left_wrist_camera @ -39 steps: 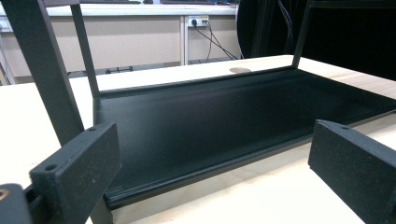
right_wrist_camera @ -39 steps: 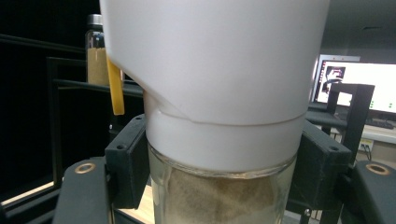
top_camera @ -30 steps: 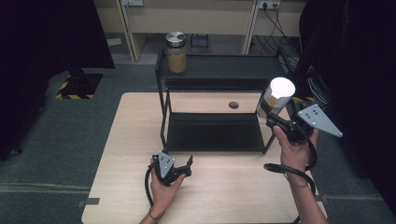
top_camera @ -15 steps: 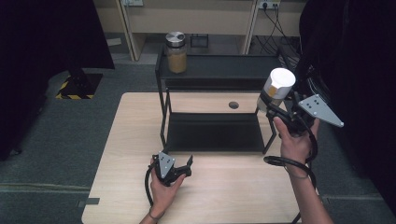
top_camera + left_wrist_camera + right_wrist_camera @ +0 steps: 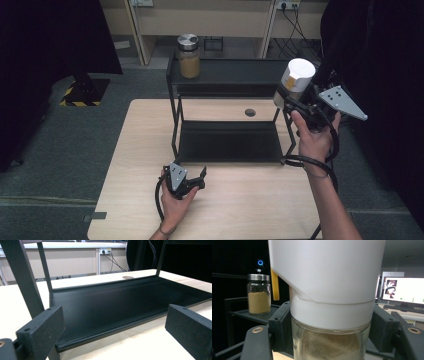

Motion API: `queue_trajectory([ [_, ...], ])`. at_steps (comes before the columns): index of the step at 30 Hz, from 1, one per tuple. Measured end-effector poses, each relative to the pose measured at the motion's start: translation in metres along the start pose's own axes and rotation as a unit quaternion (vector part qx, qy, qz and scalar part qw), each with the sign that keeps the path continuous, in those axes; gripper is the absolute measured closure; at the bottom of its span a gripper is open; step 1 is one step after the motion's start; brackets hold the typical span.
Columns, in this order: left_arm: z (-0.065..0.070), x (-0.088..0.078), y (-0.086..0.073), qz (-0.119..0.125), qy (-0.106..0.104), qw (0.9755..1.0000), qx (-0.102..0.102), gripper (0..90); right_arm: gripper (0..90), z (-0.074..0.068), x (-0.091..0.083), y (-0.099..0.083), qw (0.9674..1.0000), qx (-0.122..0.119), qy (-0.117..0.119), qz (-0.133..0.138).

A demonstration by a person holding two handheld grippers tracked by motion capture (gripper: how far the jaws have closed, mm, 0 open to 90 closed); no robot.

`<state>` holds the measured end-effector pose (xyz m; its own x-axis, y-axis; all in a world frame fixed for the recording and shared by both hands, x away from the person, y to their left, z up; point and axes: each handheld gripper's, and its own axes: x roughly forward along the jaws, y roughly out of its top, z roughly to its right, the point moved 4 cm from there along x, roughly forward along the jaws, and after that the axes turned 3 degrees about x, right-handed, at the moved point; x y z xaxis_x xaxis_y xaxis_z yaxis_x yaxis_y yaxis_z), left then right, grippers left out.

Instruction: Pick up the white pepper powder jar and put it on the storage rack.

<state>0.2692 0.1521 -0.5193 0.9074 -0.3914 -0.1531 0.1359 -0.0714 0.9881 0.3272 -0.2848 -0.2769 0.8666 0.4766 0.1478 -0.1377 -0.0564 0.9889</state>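
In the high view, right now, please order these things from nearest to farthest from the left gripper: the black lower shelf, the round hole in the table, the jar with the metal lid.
1. The lower shelf lies just beyond the left gripper, slightly to its right.
2. The round hole is in the table behind that shelf, further right.
3. The jar with the metal lid stands on the top shelf's far left end.

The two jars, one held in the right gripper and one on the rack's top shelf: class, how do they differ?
The held jar has a tall white cap; the shelf jar has a flat metal lid. The held jar is clamped in the right gripper above the table; the shelf jar stands free on the rack. Both are clear glass with tan powder.
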Motion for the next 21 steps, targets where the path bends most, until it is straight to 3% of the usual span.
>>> queue_trajectory([
  [21,0.0,0.0,0.0,-0.001,-0.001,1.0,0.002,1.7,31.0,0.009,0.044,0.027,0.9998,0.001,-0.016,-0.009],
])
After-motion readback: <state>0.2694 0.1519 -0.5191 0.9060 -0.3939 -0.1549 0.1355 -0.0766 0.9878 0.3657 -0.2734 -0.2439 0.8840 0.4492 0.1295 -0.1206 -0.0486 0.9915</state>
